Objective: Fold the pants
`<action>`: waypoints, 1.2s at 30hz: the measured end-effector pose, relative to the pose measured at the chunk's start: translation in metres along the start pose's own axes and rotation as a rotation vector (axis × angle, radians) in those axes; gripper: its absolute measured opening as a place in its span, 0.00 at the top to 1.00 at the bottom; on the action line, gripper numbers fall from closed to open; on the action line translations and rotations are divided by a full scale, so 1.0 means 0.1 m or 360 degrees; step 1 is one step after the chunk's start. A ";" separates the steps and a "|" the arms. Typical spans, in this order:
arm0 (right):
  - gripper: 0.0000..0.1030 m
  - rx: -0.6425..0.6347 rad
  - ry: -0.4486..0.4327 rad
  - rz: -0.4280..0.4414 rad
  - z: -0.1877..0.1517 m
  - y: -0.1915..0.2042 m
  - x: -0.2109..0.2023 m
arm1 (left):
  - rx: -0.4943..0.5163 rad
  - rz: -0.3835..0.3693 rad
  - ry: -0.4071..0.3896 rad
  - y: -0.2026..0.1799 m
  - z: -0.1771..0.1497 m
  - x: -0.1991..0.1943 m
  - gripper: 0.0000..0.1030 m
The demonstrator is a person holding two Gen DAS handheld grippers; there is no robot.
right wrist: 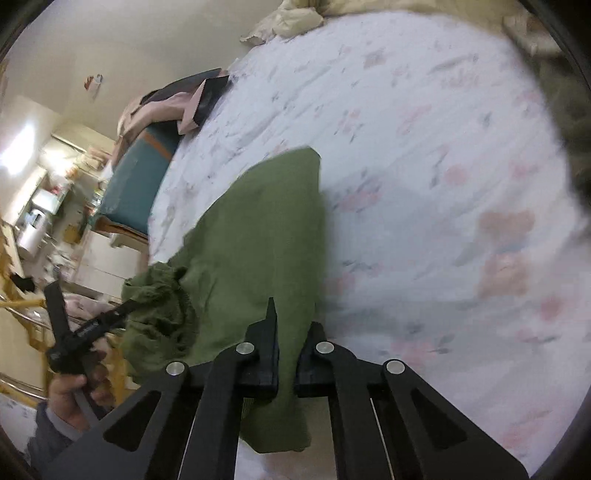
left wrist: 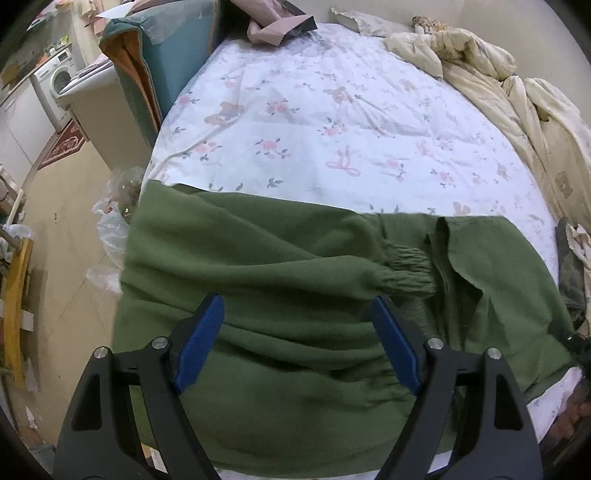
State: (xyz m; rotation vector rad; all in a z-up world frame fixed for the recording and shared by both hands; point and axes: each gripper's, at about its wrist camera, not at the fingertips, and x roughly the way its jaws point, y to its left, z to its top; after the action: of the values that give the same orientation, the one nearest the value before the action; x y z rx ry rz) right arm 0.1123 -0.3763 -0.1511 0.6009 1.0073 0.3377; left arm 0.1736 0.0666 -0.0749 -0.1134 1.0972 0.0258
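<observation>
Green pants (left wrist: 280, 266) lie across the near edge of the bed, the gathered elastic waistband (left wrist: 406, 273) right of centre and a flap folded over at the right. My left gripper (left wrist: 297, 332) is open, its blue pads (left wrist: 201, 343) spread just above the cloth, holding nothing. In the right wrist view my right gripper (right wrist: 286, 354) is shut on the green pants (right wrist: 258, 236) and holds a fold of them lifted off the sheet. The left gripper (right wrist: 85, 325) shows there at the left, in a hand, next to the bunched waistband (right wrist: 159, 306).
The bed has a white floral sheet (left wrist: 332, 122). A crumpled cream duvet (left wrist: 517, 103) lies along the right side. Pink cloth and a dark bag (left wrist: 277, 22) lie at the far end. A teal mattress (left wrist: 166, 66) leans left of the bed. Plastic bags (left wrist: 114, 221) sit on the floor.
</observation>
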 end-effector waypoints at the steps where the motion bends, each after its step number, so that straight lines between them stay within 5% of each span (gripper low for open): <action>1: 0.97 -0.0010 -0.0014 -0.0005 0.01 0.00 -0.04 | 0.0001 -0.0005 -0.0004 -0.01 0.00 -0.01 0.23; 6: 0.97 -0.0156 0.0085 -0.0108 -0.03 0.16 0.17 | 0.0024 -0.0003 0.0001 0.01 -0.01 -0.02 0.23; 11: 0.97 -0.0303 -0.0011 -0.0080 -0.03 0.46 -0.05 | -0.0102 0.0076 -0.0046 0.29 0.04 -0.18 0.23; 18: 0.97 -0.0869 0.0036 0.0147 -0.17 2.24 0.14 | -0.0474 0.0162 -0.0173 1.12 0.33 -0.63 0.23; 24: 0.95 -0.1295 0.0253 0.0256 -0.89 3.52 1.22 | -0.0665 0.0188 -0.0280 2.02 0.39 -1.05 0.23; 29: 0.75 -0.1375 0.0582 0.0268 -1.57 3.70 2.21 | -0.0683 0.0186 -0.0151 2.34 0.29 -0.87 0.23; 31: 0.41 -0.1459 0.0646 0.0340 -1.78 3.71 2.22 | -0.0730 0.0112 -0.0077 2.39 0.28 -0.74 0.23; 36: 0.34 -0.1469 0.0653 0.0532 -1.75 3.59 1.73 | -0.0693 -0.0036 -0.0002 2.21 0.34 -0.56 0.23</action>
State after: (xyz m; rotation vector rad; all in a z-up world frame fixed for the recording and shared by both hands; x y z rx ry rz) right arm 0.0505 0.0529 -0.1183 -0.1621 1.0045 1.1764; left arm 0.1610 0.2914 -0.0270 -0.5159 1.0754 0.2446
